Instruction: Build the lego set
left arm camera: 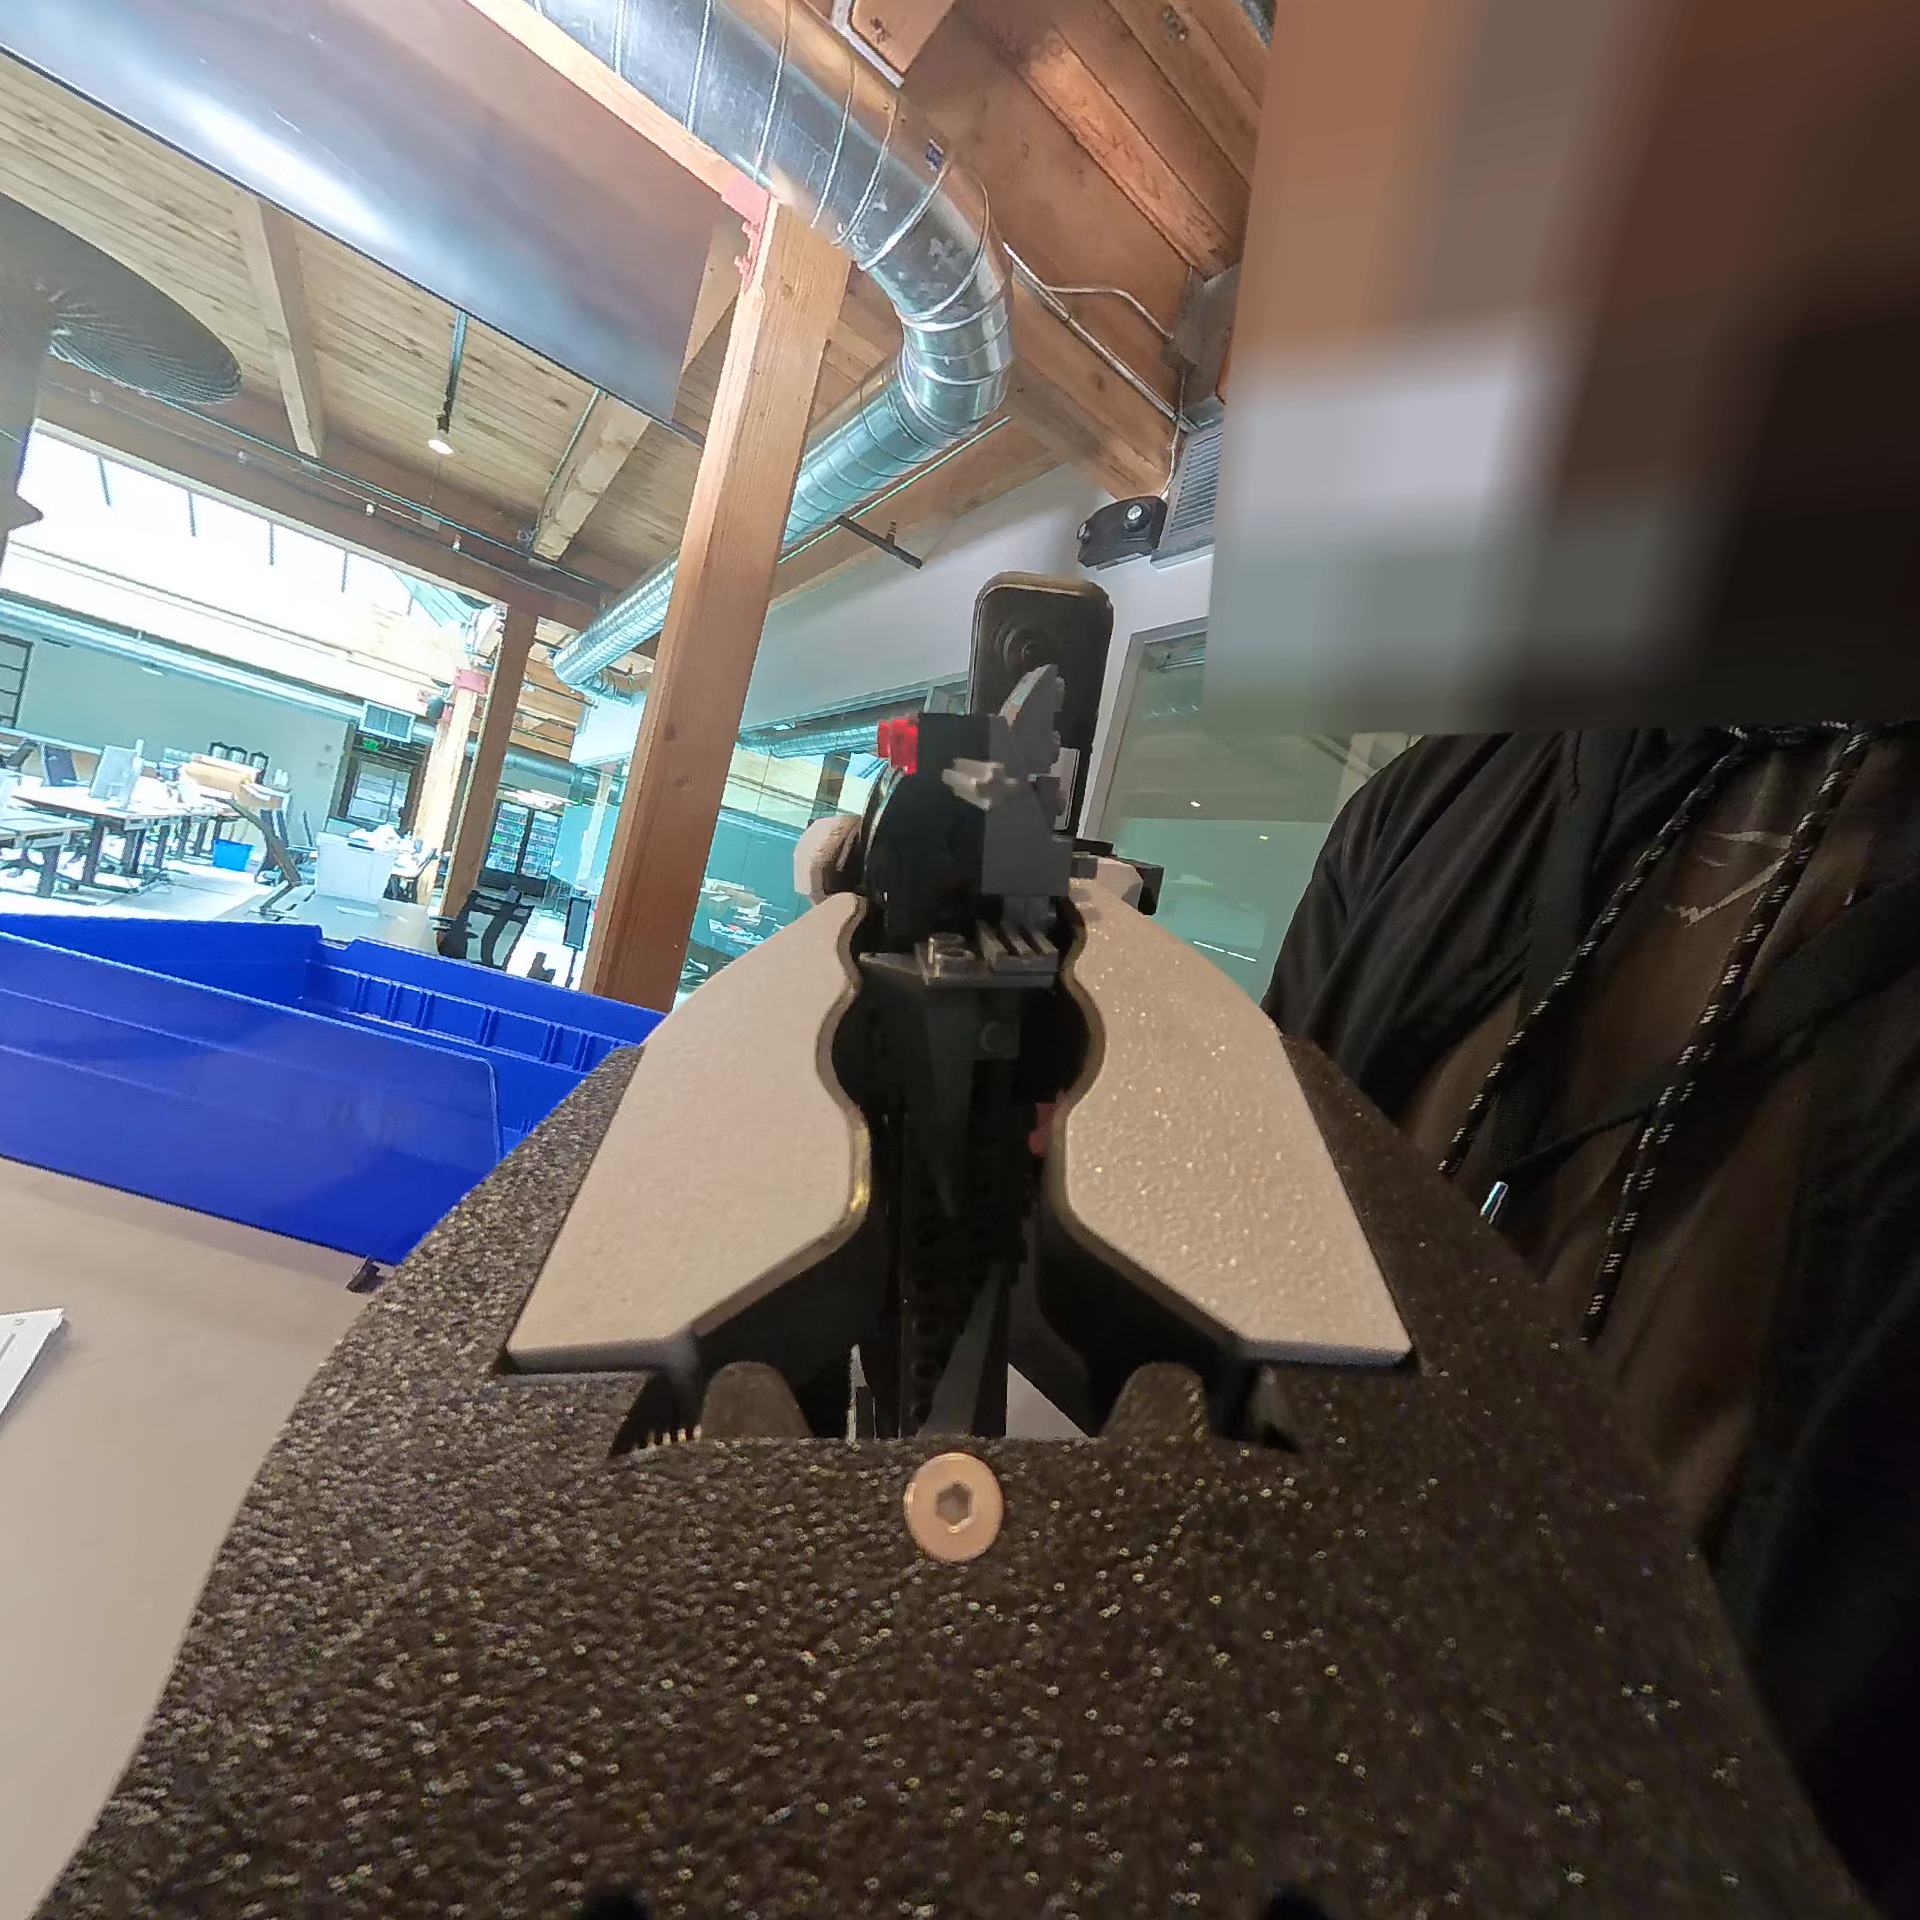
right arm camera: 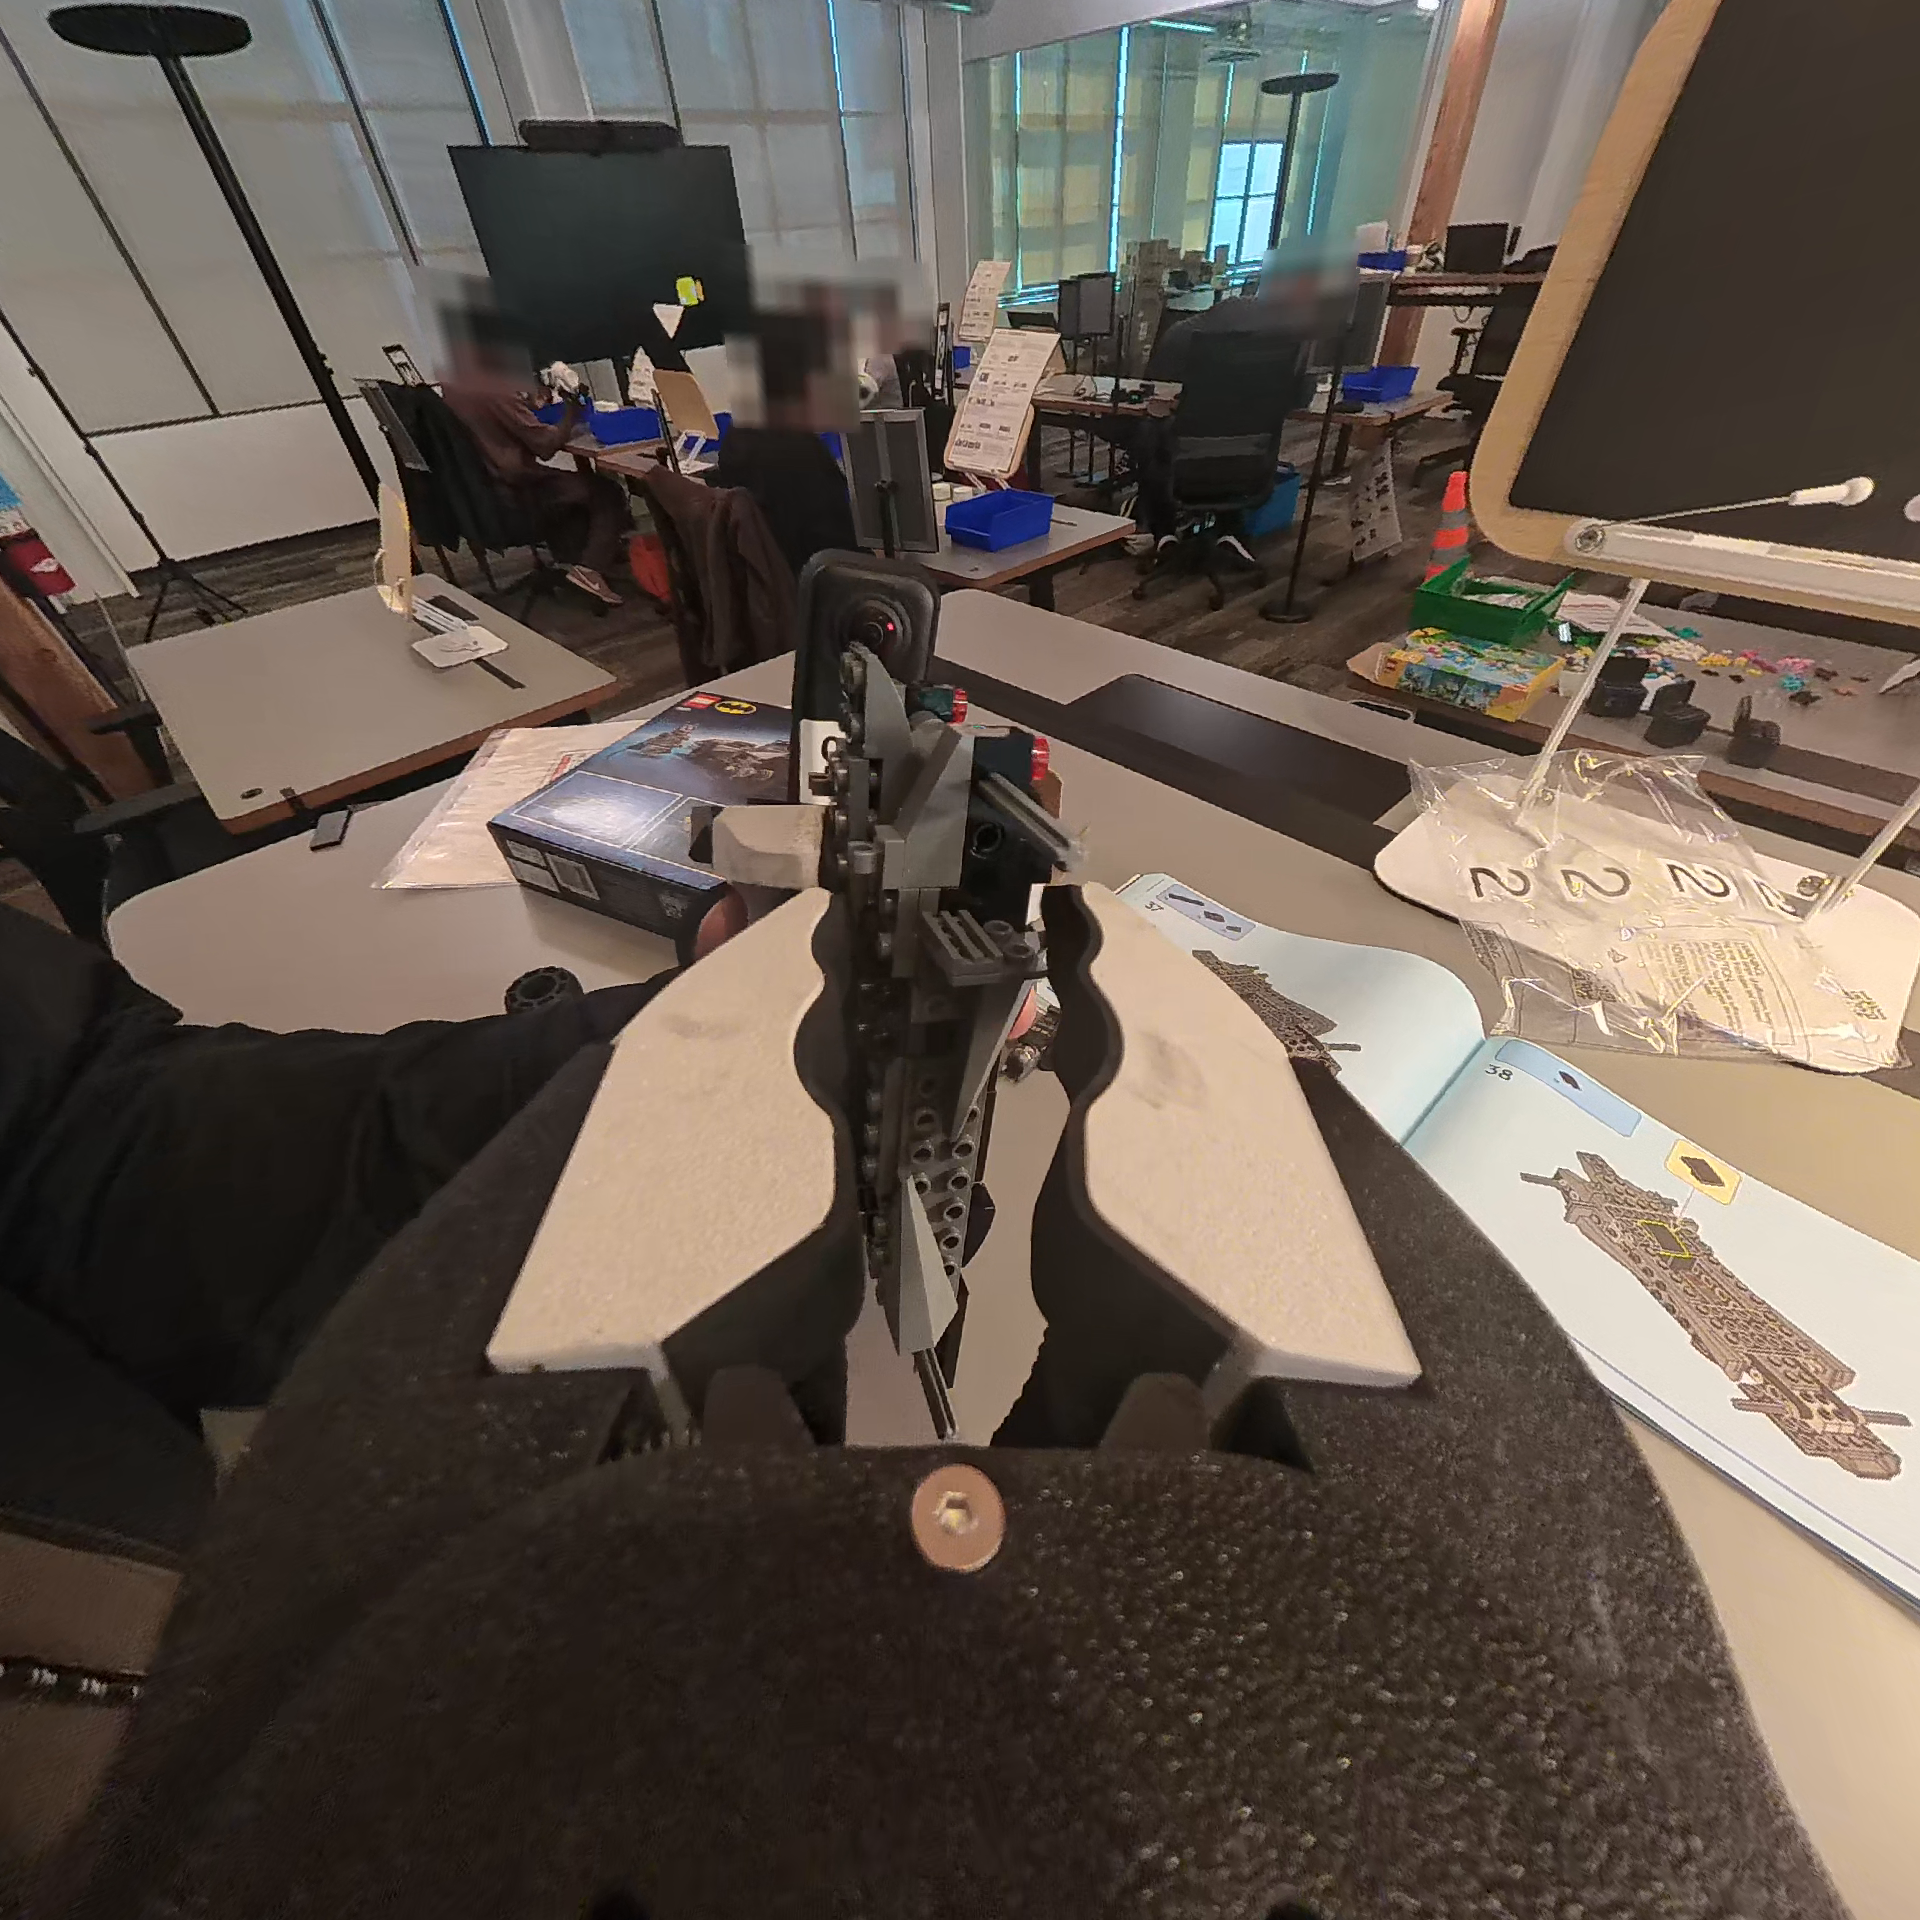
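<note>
L gripper point(left arm camera: 961, 935): my L wrist cam has it tipped up toward the ceiling, jaws part open. A dark grey and black brick model point(left arm camera: 977, 831) sits lengthwise between the fingers point(left arm camera: 748, 1091). Grey plate of the model spans the gap near the tips and looks pinched on both sides. I call it held.

R gripper point(right arm camera: 940, 925): jaws part open, a bit wider. The same brick model point(right arm camera: 914, 883) runs down the gap. L finger looks to touch the studded edge. On the R side I see a sliver of space by the pad, so I can't tell if this one is gripping or just surrounding it.

In the R view the other gripper's fingertip point(right arm camera: 764, 847) presses the model's side from the L, with a black camera unit point(right arm camera: 868, 634) behind it. Red round studs point(right arm camera: 1039, 756) sit on the model's far end.

Surroundings, R view: grey table point(right arm camera: 312, 935), dark box point(right arm camera: 623, 810) beyond the model, open instruction booklet point(right arm camera: 1558, 1195) to the R, clear plastic bags point(right arm camera: 1662, 914) past it.

L view: blue bin point(left arm camera: 260, 1070) on the L, person in dark hooded top point(left arm camera: 1558, 987) on the R, wood post point(left arm camera: 717, 623) behind.
</note>
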A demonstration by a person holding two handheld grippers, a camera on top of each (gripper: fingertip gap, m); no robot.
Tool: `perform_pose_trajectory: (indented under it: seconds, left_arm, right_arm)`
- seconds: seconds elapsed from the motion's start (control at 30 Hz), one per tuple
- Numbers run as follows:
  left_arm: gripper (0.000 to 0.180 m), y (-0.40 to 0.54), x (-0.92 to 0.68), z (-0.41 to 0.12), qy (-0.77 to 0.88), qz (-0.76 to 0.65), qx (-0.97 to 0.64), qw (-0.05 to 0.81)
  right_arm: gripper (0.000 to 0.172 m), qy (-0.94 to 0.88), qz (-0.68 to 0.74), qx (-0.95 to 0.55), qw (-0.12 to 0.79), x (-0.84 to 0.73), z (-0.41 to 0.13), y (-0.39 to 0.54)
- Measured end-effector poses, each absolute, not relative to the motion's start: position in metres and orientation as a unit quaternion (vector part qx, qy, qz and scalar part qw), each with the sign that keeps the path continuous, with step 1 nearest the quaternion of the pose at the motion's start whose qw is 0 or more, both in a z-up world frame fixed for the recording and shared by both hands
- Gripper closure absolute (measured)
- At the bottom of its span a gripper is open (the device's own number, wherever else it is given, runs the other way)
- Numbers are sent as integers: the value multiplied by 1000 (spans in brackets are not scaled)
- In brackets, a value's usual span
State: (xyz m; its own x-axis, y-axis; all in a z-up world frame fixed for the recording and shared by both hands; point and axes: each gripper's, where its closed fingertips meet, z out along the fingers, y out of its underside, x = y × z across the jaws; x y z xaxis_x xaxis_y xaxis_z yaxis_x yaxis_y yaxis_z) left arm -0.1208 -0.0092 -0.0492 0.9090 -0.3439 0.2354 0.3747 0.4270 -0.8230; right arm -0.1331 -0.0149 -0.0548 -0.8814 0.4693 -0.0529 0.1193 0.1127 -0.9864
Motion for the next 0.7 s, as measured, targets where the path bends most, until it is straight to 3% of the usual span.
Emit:
perform_pose_trajectory:
  seconds: [0.7]
  left_arm:
    - [149,-6,-121,-51,-17,-195,-509,838]
  right_arm:
    - [132,-723,645,-213,127,-129,-52,-6]
